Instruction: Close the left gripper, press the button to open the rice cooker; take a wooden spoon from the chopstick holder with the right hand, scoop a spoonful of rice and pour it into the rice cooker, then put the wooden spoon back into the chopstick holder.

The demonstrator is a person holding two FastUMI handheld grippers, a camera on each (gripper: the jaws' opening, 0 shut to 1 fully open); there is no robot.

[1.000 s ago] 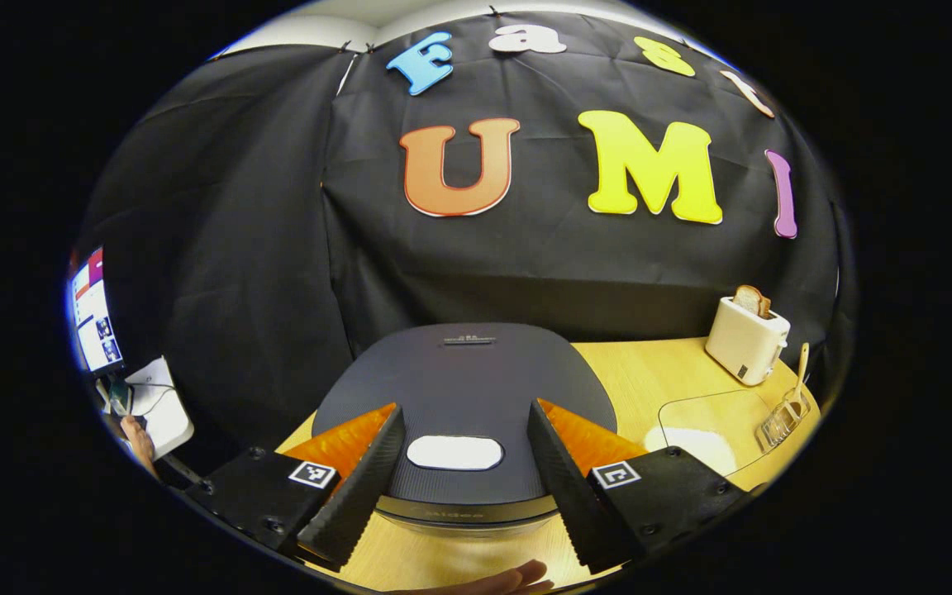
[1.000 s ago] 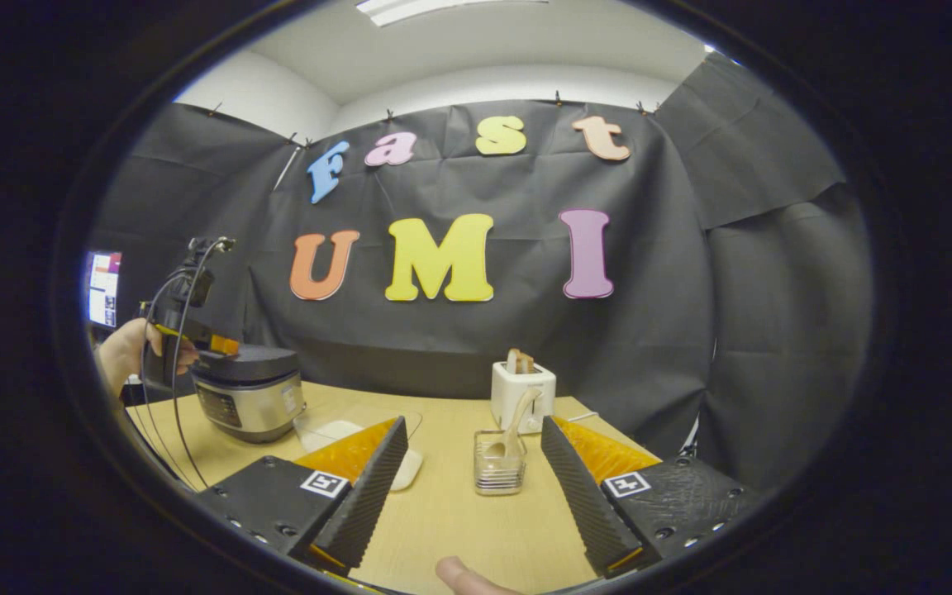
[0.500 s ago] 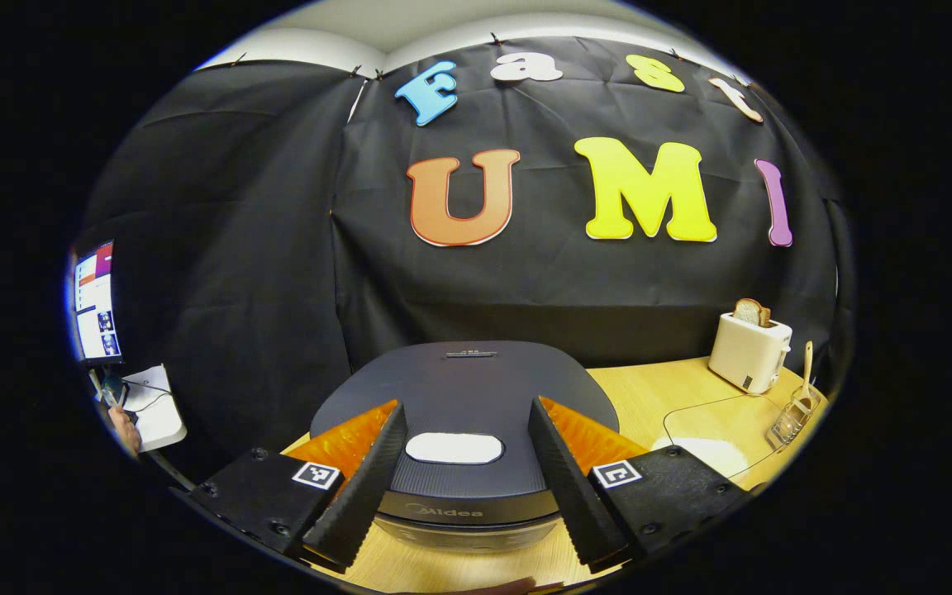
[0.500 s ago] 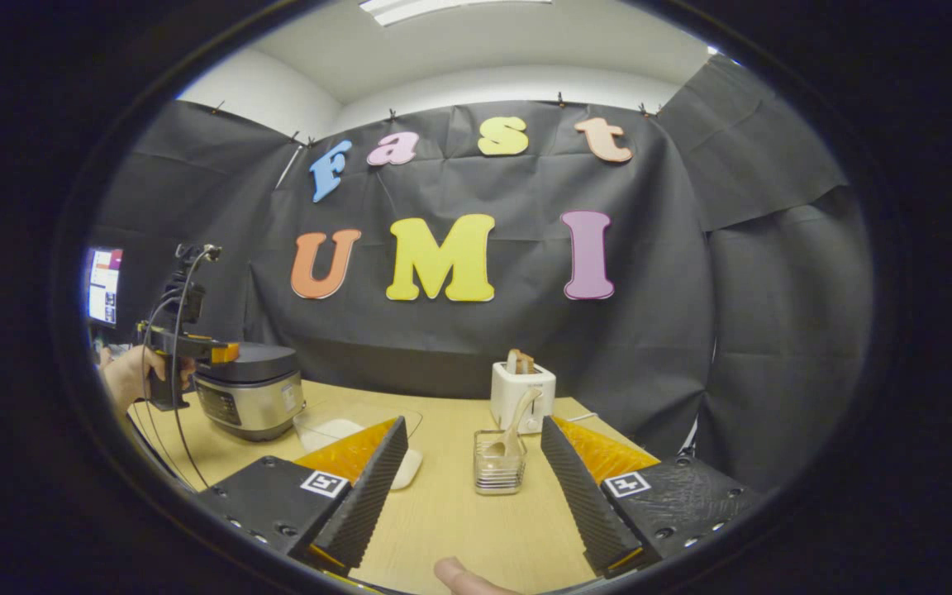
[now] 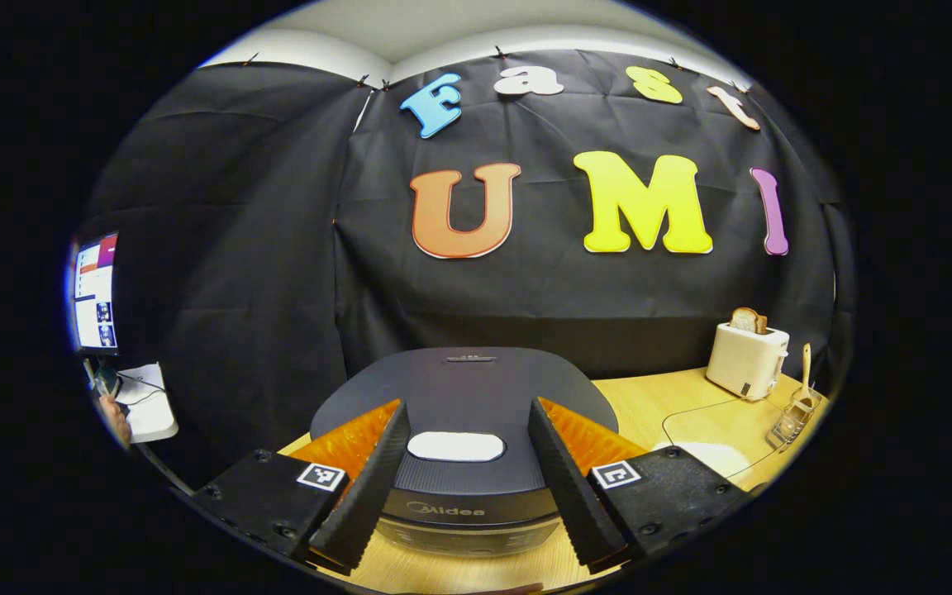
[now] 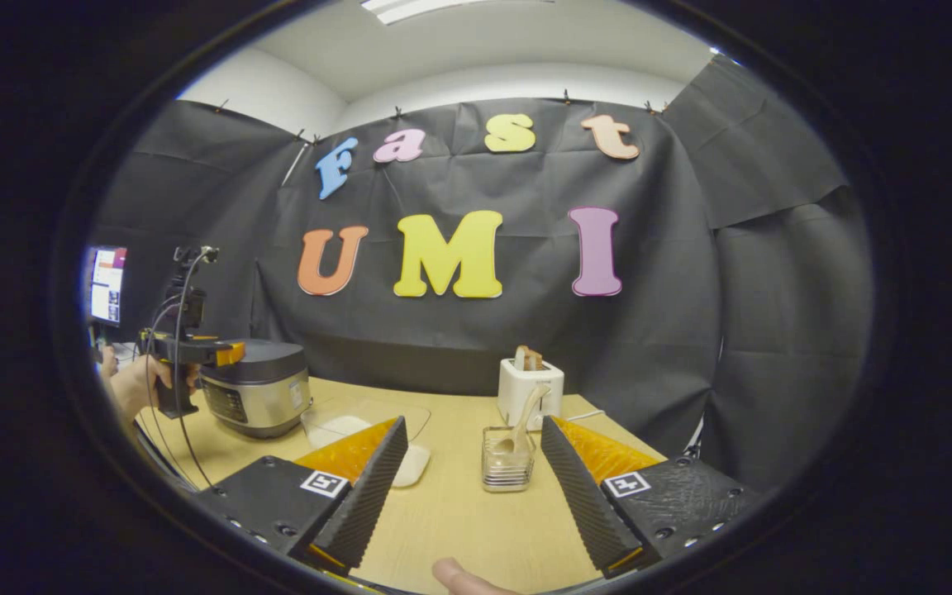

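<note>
The left gripper (image 5: pixel 464 471) is hovering with fingers spread wide, the rice cooker (image 5: pixel 464 413) and its pale button (image 5: pixel 455 446) sitting between them, so pressing down unclosed is risking the fingers straddling the button and missing it.

The rice cooker (image 5: pixel 464 463) carries the brand "Midea" on its front edge.

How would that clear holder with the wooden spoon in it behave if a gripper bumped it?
The chopstick holder looks narrow and see-through, probably light plastic, so it would likely slide on the smooth table. The wooden spoon leans out above its rim, so a knock up high might tip it. The spoon itself looks stiff, not floppy.
</note>
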